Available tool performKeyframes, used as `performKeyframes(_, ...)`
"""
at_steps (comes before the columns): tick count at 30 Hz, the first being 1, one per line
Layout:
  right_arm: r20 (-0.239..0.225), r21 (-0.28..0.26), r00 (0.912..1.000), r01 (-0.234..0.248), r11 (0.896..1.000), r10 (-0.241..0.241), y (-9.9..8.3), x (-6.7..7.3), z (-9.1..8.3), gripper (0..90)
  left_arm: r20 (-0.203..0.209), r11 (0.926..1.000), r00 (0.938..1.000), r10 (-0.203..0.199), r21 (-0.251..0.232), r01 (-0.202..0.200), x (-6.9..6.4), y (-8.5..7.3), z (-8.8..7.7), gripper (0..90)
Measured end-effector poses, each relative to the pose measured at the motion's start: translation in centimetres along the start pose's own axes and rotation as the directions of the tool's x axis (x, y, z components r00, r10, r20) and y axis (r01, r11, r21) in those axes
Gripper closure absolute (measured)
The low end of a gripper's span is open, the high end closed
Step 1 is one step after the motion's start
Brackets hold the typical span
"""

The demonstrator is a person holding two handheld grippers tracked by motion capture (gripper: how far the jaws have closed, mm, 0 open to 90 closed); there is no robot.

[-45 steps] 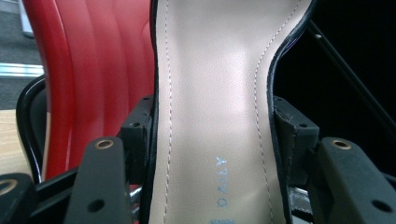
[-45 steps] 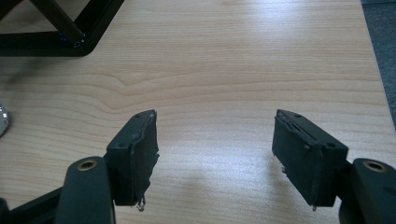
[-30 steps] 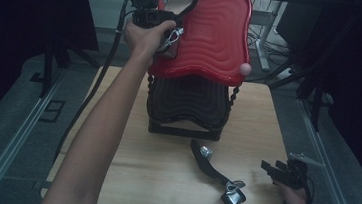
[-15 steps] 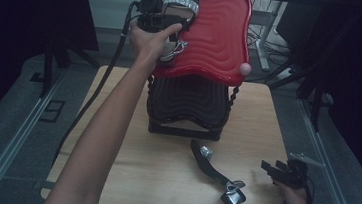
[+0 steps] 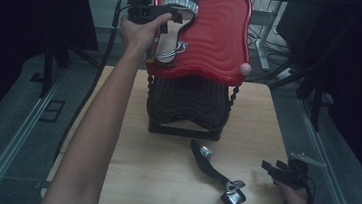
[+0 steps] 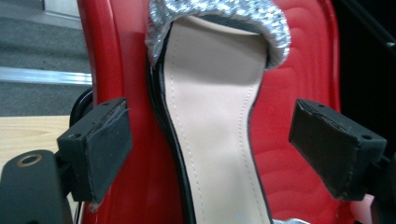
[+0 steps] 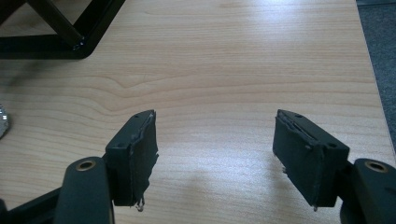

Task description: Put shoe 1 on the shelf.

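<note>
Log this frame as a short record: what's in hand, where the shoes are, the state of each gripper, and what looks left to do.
work: putting sandals on a red tray atop a dark stand
first sandal: lying on the tray, between the jaws, pads clear of it
left gripper: open, jaws just opened, over the tray's left side
second sandal: on the wooden table, on its side
right gripper: open, nothing between the jaws, low over the table's near right corner
left to do: probably the second sandal
</note>
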State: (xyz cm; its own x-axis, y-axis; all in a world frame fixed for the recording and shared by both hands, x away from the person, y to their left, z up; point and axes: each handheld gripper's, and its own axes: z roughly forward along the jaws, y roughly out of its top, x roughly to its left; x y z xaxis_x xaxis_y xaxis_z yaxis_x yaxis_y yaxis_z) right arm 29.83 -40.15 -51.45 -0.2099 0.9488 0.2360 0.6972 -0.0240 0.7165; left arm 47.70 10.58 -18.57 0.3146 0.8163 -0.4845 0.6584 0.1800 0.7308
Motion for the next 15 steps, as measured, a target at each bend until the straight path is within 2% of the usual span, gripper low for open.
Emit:
performKeyframes(1,0.0,0.0,1.0,0.0,1.0,0.0,0.0,0.0,0.0,30.7,0.0,1.0,1.0,0.0,0.0,0.0,0.0,0.0,0.0,14.3)
performKeyframes(2,0.0,0.001,1.0,0.002,1.0,-0.002,0.0,0.0,0.0,30.7,0.021,1.0,0.9998,0.003,-0.006,-0.003,0.1,0.0,-0.3,14.3)
performKeyframes(3,0.0,-0.001,1.0,0.007,1.0,-0.007,0.0,0.1,0.0,30.7,0.059,0.9999,0.9982,0.01,-0.014,-0.009,0.3,-0.2,-0.9,15.9)
performKeyframes(5,0.002,-0.005,1.0,0.006,1.0,-0.006,0.1,0.1,-0.1,30.7,0.07,0.9995,0.9972,0.026,-0.017,-0.025,0.5,-0.4,-1.6,17.8)
performKeyframes(6,0.002,-0.005,1.0,0.006,1.0,-0.006,0.1,0.1,-0.1,30.7,0.07,0.9995,0.9972,0.026,-0.017,-0.025,0.5,-0.4,-1.6,19.1)
performKeyframes(10,0.004,-0.004,1.0,0.003,1.0,-0.003,0.0,0.1,-0.2,30.7,0.056,0.9953,0.9939,0.095,-0.028,-0.093,1.1,-1.3,-3.6,20.3)
performKeyframes(11,0.004,-0.004,1.0,0.003,1.0,-0.003,0.0,0.1,-0.2,30.7,0.056,0.9953,0.9939,0.095,-0.028,-0.093,1.1,-1.3,-3.6,21.3)
performKeyframes(12,0.006,-0.006,1.0,0.003,1.0,-0.003,0.0,0.1,-0.2,30.7,0.073,0.994,0.9916,0.106,-0.032,-0.104,1.5,-1.7,-4.4,21.7)
performKeyframes(15,0.011,-0.014,0.9999,0.005,1.0,-0.005,0.0,0.2,-0.4,30.7,0.086,0.9932,0.9896,0.115,-0.027,-0.113,2.3,-2.4,-5.6,23.0)
